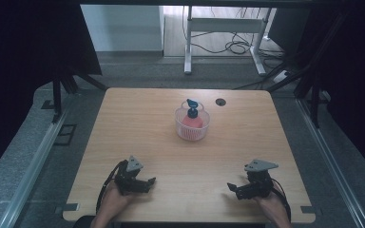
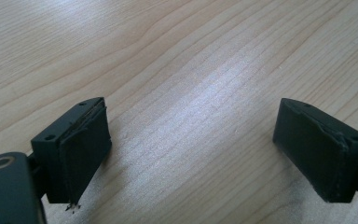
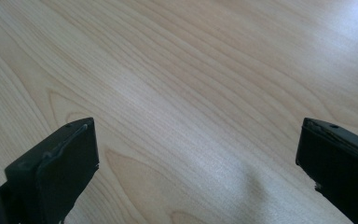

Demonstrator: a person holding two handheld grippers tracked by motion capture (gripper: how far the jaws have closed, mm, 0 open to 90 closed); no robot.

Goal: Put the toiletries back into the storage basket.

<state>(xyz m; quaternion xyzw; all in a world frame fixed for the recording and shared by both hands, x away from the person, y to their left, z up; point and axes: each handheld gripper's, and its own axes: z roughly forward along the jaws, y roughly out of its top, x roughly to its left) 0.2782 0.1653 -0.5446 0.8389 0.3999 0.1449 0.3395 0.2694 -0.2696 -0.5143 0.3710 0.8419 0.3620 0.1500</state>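
1. While both grippers rest near the front edge, the wooden table [image 1: 138,123] spreads bare around them, with a small dark round hole [image 1: 220,101] near its far edge.
2. A clear plastic basket [image 1: 192,129] stands on the table's far half, near the middle, well apart from either hand.
3. A red bottle [image 1: 192,120] with a blue cap [image 1: 192,104] stands upright inside the basket, its cap rising above the rim.
4. At the near left, the left gripper [image 1: 148,183] lies low on the wood, its jaws wide apart and empty; the left gripper view looks along them at plain wood grain.
5. At the near right, the right gripper [image 1: 231,188] mirrors it, jaws spread wide with nothing between them.
6. By the look of it, work has not begun: the step in hand is the first reach. Judged from this layout, the next move calls for one gripper to travel forward to the basket and close on the bottle's neck or cap, perhaps with the other steadying the rim.
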